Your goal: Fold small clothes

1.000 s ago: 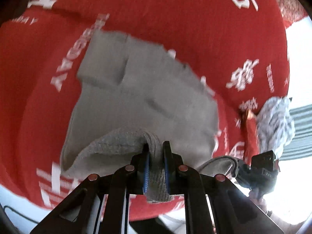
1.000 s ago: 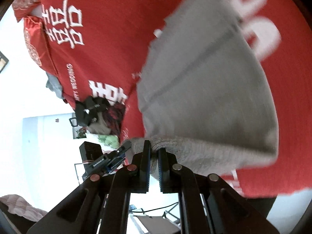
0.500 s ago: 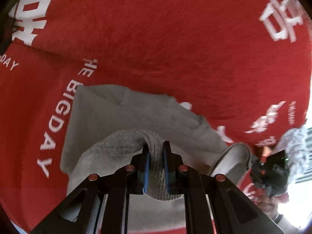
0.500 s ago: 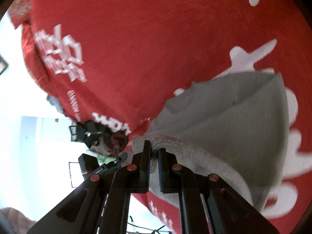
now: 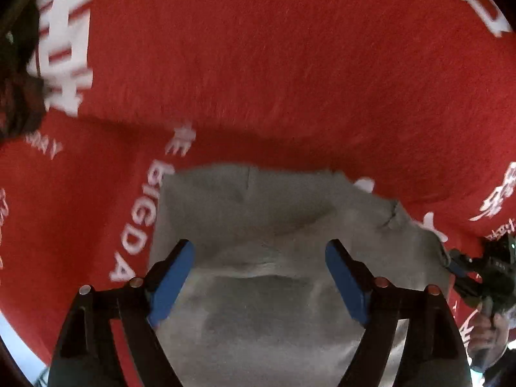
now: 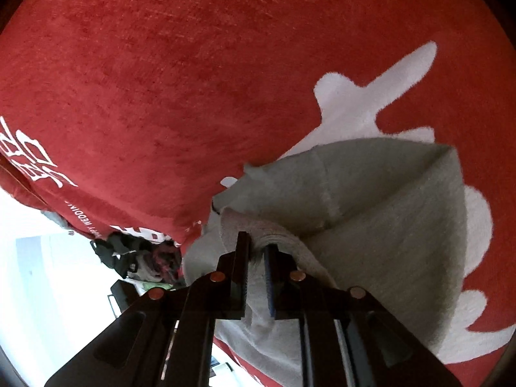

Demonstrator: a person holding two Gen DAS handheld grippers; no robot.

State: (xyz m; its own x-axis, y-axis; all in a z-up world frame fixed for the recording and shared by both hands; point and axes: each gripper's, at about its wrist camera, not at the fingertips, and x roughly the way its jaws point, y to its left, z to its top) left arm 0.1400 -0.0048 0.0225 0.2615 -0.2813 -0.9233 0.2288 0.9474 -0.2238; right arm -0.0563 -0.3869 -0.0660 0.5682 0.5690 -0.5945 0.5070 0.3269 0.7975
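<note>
A small grey garment [image 5: 277, 225] lies folded over on a red cloth with white lettering [image 5: 258, 64]. My left gripper [image 5: 259, 258] is open just above it, its blue pads [image 5: 171, 277] spread wide with the grey fabric flat between them. My right gripper [image 6: 256, 248] is shut on a bunched edge of the same grey garment [image 6: 387, 200], which fans out to the right of the jaws over the red cloth [image 6: 193, 80]. The right gripper also shows at the left wrist view's right edge [image 5: 483, 274].
A dark heap of other clothes [image 6: 142, 254] lies past the red cloth's edge at the left of the right wrist view. A dark object [image 5: 16, 80] sits at the left edge of the left wrist view. Bright white floor shows beyond the cloth.
My left gripper has opened and let go of the grey garment's edge, which now lies flat. Both grippers have come down closer to the red cloth. The right stays shut on the fabric.
</note>
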